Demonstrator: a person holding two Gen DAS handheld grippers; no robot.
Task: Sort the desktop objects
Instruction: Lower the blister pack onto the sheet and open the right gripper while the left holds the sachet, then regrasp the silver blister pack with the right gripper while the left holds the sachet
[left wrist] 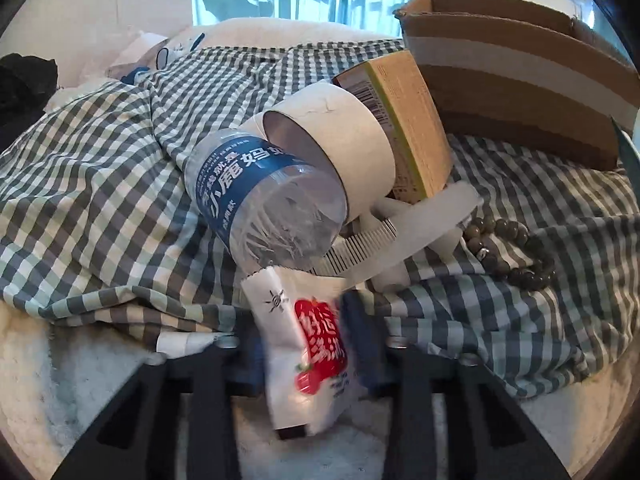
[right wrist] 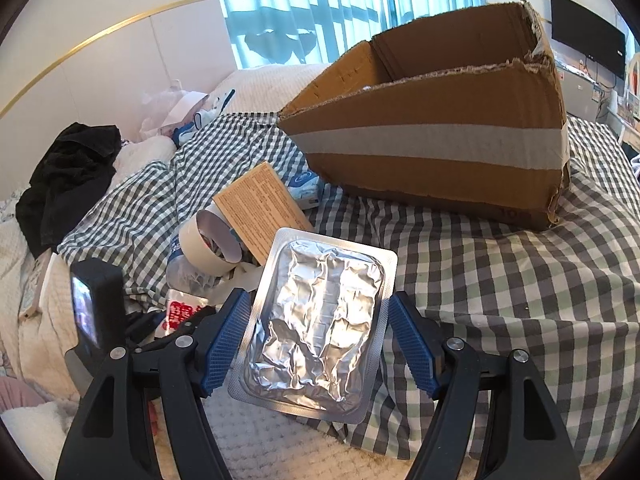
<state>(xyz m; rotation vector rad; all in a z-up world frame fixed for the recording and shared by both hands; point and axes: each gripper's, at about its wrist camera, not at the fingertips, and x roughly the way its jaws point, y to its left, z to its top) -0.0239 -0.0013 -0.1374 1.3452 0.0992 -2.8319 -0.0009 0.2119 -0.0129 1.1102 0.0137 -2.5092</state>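
A white sachet (left wrist: pixel 312 364) with a red label stands between the blue pads of my left gripper (left wrist: pixel 302 340), which is shut on it low over the bed. Just beyond lie a clear water bottle (left wrist: pixel 264 200) with a blue label, a white tape roll (left wrist: pixel 340 148), a tan carton (left wrist: pixel 404 120), a white comb (left wrist: pixel 372 240) and a bead bracelet (left wrist: pixel 512 256). My right gripper (right wrist: pixel 320 340) is shut on a silver foil blister pack (right wrist: pixel 320 320), held tilted above the checked cover. The open cardboard box (right wrist: pixel 440 136) sits behind it.
A checked cover (right wrist: pixel 500 280) lies over a white blanket (right wrist: pixel 280 452). A black garment (right wrist: pixel 68 184) and white bags are heaped by the headboard at the left. A small blue-and-white packet (right wrist: pixel 304 188) rests by the box's foot. Curtained windows stand behind.
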